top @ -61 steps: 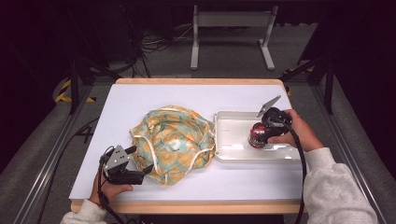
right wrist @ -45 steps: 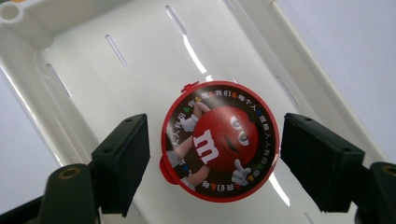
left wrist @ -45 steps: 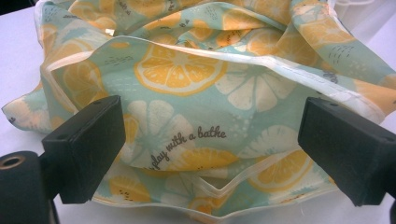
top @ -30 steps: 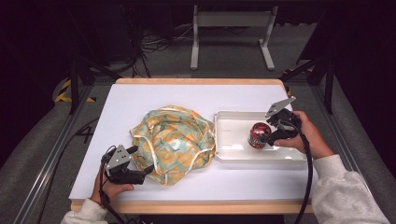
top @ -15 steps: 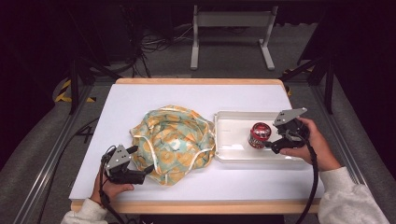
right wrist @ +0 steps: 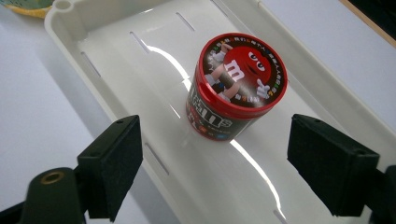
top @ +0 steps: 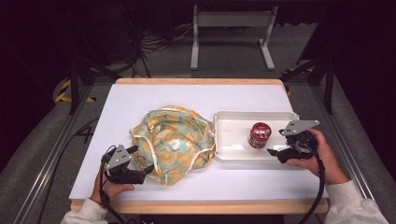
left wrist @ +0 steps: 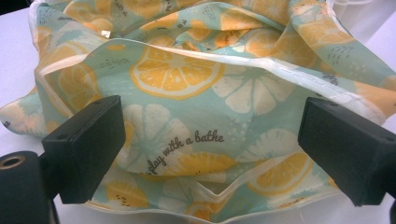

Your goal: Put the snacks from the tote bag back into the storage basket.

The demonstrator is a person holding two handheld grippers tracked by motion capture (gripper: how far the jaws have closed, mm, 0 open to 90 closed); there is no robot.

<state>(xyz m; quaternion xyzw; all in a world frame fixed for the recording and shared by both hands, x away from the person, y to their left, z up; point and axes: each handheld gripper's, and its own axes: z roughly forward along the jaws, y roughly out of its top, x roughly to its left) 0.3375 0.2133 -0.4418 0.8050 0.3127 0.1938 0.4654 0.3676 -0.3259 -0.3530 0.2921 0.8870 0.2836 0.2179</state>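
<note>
A crumpled cloth bag [top: 173, 142] printed with lemon slices lies mid-table; its fabric [left wrist: 196, 116] shows close up in the left gripper view. My left gripper [top: 142, 171] is open at the bag's near left edge, jaws apart, nothing held. A red candy tub [top: 259, 135] stands upright in the white tray [top: 229, 151], seen from above as the tub [right wrist: 236, 86] in the tray [right wrist: 116, 42]. My right gripper [top: 275, 151] is open just right of the tub, apart from it.
The white tabletop [top: 116, 107] has bare room at the back and left. Its wooden front edge [top: 201, 206] runs along the near side. A metal stand [top: 231, 28] and cables lie on the floor beyond the table.
My right gripper has let go of the red tub and drawn back to the right; the tub now stands alone in the tray. The left gripper has stayed put.
</note>
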